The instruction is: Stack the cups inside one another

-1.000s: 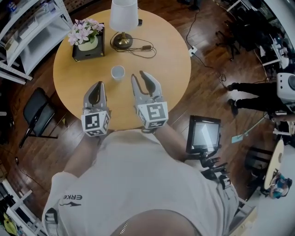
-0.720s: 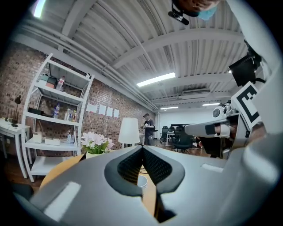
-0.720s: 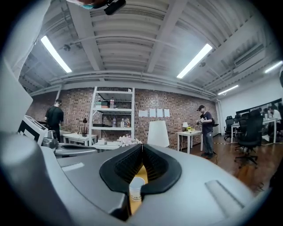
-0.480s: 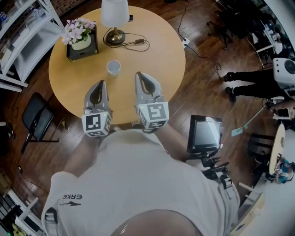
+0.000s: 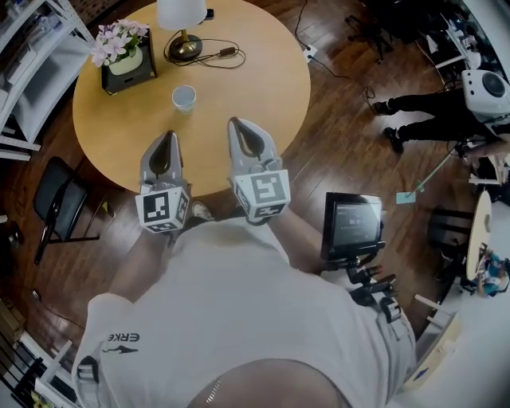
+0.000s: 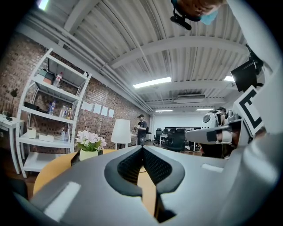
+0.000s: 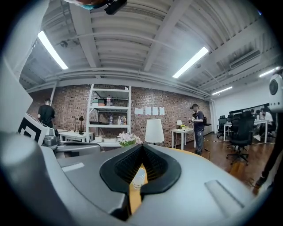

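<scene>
A single white paper cup (image 5: 184, 97) stands upright on the round wooden table (image 5: 255, 88), well beyond both grippers. In the right gripper view the cup (image 7: 139, 176) shows through the gap behind the jaws. My left gripper (image 5: 165, 144) is shut and empty, held level over the table's near edge. My right gripper (image 5: 245, 131) is beside it, also shut with nothing in it. Both are held close to my body, far short of the cup.
A lamp (image 5: 181, 17) with a cord and a pot of flowers (image 5: 121, 49) on a dark box stand at the table's far side. A black chair (image 5: 57, 207) is to the left and a monitor on a stand (image 5: 351, 227) to the right. A person (image 5: 430, 111) stands far right.
Both grippers drew back toward my body, away from the cup. The right gripper's jaws, slightly apart a second ago, closed. The cup stayed put.
</scene>
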The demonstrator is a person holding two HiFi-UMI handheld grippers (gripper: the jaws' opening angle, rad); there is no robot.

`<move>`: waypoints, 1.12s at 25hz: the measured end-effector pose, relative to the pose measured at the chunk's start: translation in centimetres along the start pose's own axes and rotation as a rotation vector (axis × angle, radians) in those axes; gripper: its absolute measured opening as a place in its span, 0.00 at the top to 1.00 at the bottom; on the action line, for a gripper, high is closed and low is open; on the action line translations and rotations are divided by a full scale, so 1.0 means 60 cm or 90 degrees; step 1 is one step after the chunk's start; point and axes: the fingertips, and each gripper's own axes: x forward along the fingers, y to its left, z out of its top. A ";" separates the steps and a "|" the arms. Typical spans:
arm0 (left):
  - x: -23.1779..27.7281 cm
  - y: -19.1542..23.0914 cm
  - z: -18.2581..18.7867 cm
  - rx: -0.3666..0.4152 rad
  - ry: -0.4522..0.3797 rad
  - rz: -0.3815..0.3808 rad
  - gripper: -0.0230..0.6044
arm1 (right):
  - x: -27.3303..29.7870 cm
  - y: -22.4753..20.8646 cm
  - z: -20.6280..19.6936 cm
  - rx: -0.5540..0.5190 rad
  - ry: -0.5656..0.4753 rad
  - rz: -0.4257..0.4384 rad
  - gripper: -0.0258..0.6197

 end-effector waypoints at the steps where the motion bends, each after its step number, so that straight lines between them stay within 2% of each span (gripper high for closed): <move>1: -0.004 -0.004 0.000 0.003 0.000 0.004 0.96 | -0.005 -0.001 -0.001 0.001 -0.002 0.004 0.94; 5: -0.014 -0.023 0.001 0.012 -0.004 0.037 0.96 | -0.029 -0.019 -0.002 0.004 -0.011 0.024 0.94; 9: -0.036 -0.077 0.004 0.020 -0.004 0.063 0.96 | -0.080 -0.049 -0.008 0.014 -0.007 0.045 0.94; 17: -0.098 -0.159 -0.035 0.022 0.026 0.120 0.96 | -0.165 -0.073 -0.060 0.040 0.024 0.100 0.94; 22: -0.134 -0.173 -0.039 0.024 0.028 0.129 0.96 | -0.194 -0.058 -0.066 0.042 0.025 0.111 0.94; 28: -0.147 -0.196 -0.014 0.025 0.007 0.110 0.96 | -0.224 -0.052 -0.043 0.039 0.018 0.104 0.94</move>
